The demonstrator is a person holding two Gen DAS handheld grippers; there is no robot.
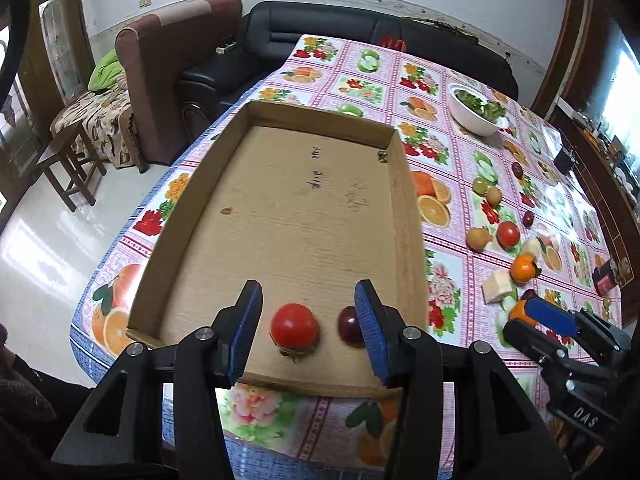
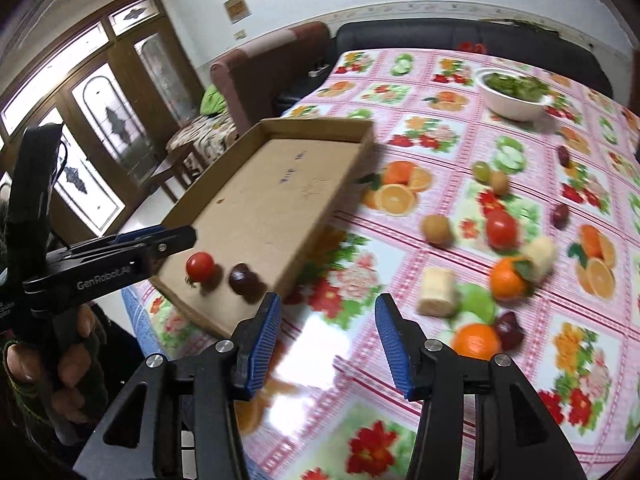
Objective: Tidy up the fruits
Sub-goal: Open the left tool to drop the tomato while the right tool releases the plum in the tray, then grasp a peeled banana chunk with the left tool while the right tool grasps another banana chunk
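Both tongs, left (image 1: 308, 320) and right (image 2: 328, 344), are held open and empty, since a tomato (image 1: 295, 326) and plum (image 1: 347, 326) are already laid inside the cardboard tray (image 1: 400, 184).

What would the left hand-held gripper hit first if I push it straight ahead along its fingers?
Probably the red tomato: it sits in the cardboard tray directly between the open left hand-held gripper fingers. The dark plum lies beside the right finger and might get brushed. Depth is hard to judge in the fisheye view.

Home living room: sofa (image 1: 320, 36), armchair (image 1: 176, 60), dining table (image 1: 472, 264).
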